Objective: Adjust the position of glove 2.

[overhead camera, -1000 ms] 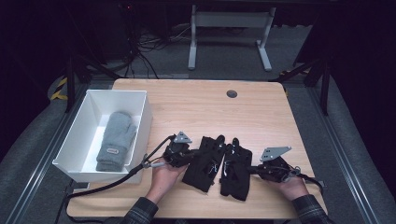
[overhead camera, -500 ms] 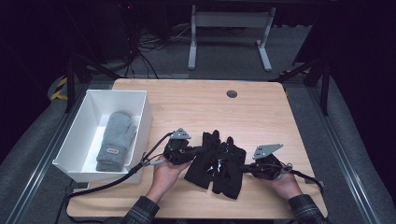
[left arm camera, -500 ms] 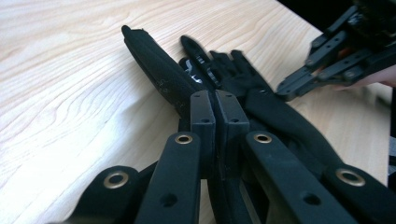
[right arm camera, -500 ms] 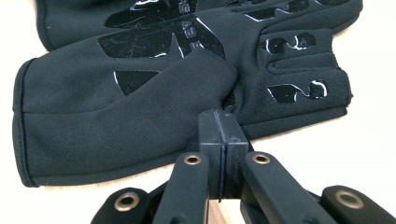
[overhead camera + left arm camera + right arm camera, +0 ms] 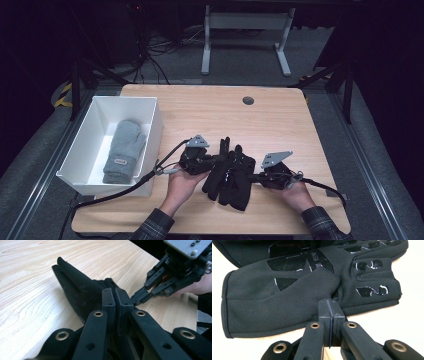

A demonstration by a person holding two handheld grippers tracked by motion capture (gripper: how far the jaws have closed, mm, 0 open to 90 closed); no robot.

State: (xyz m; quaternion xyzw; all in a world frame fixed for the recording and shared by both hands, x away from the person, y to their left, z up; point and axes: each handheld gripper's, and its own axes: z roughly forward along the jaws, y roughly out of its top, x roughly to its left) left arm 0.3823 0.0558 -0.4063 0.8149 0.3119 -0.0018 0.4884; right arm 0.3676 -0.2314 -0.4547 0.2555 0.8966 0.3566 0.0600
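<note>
Black gloves (image 5: 231, 175) overlapping, left tool (image 5: 216, 161), right tool (image 5: 254, 177) pinched closed (grip on fabric unclear)

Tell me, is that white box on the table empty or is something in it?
Not empty. The white box at the table's left holds one grey mitten, lying flat on its bottom.

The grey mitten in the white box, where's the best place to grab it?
Probably the cuff of the grey mitten, coming straight down from above. It lies flat inside the white box, whose walls block the sides, and the cuff end looks thick enough to pinch.
</note>
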